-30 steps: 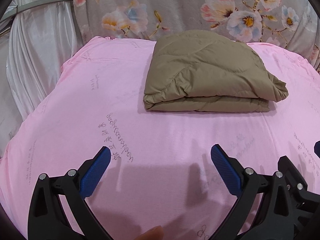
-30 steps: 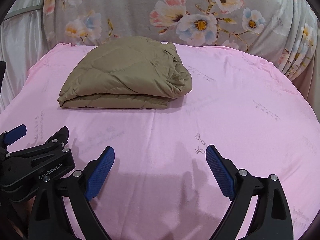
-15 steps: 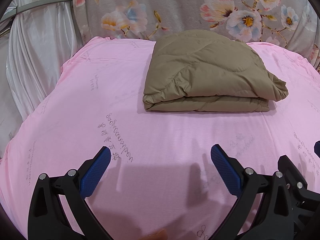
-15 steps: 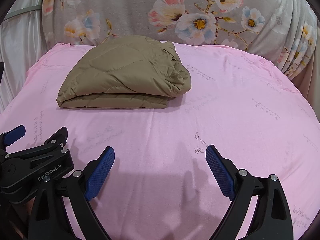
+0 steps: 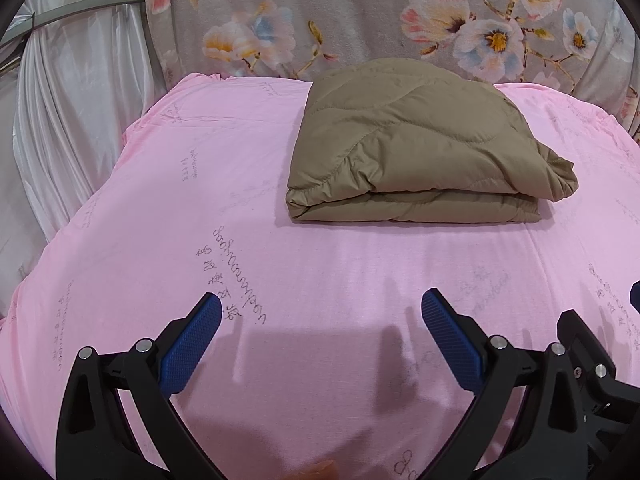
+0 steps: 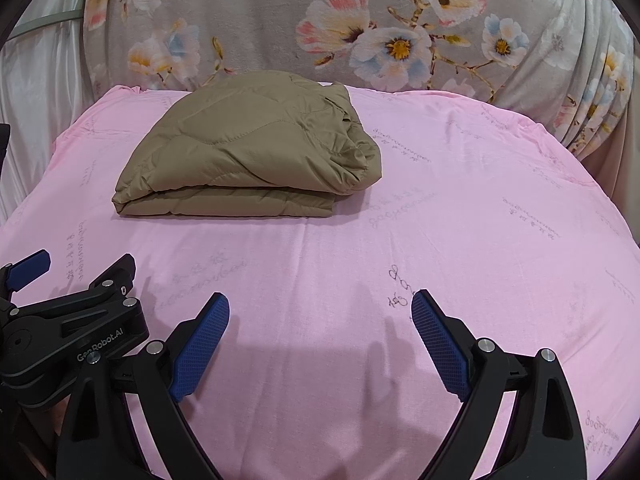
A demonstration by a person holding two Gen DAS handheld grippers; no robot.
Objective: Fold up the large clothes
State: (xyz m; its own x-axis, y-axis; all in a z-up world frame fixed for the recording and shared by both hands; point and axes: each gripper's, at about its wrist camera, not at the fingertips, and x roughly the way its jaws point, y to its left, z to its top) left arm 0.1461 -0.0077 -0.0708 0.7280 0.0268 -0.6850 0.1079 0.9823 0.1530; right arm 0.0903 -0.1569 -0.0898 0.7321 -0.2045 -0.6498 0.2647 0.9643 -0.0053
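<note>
A tan quilted garment (image 5: 420, 148) (image 6: 256, 152) lies folded into a thick rectangle at the far middle of the pink sheet (image 5: 200, 200) (image 6: 460, 208). My left gripper (image 5: 320, 316) hovers open over the near part of the sheet, well short of the garment, with nothing between its blue pads. My right gripper (image 6: 320, 312) is open too, also held back from the garment. The left gripper's black body (image 6: 72, 332) shows at the lower left of the right wrist view.
A grey flowered cloth (image 5: 360, 20) (image 6: 360, 32) rises behind the sheet. White shiny curtain fabric (image 5: 68, 120) hangs off the left side. The sheet drops away at its left and right edges. A fingertip (image 5: 316, 472) peeks in at the bottom of the left wrist view.
Both grippers stay open and nearly still. The right wrist view has drifted slightly, so the garment sits a little lower in it. The fingertip at the left view's bottom edge has sunk lower.
</note>
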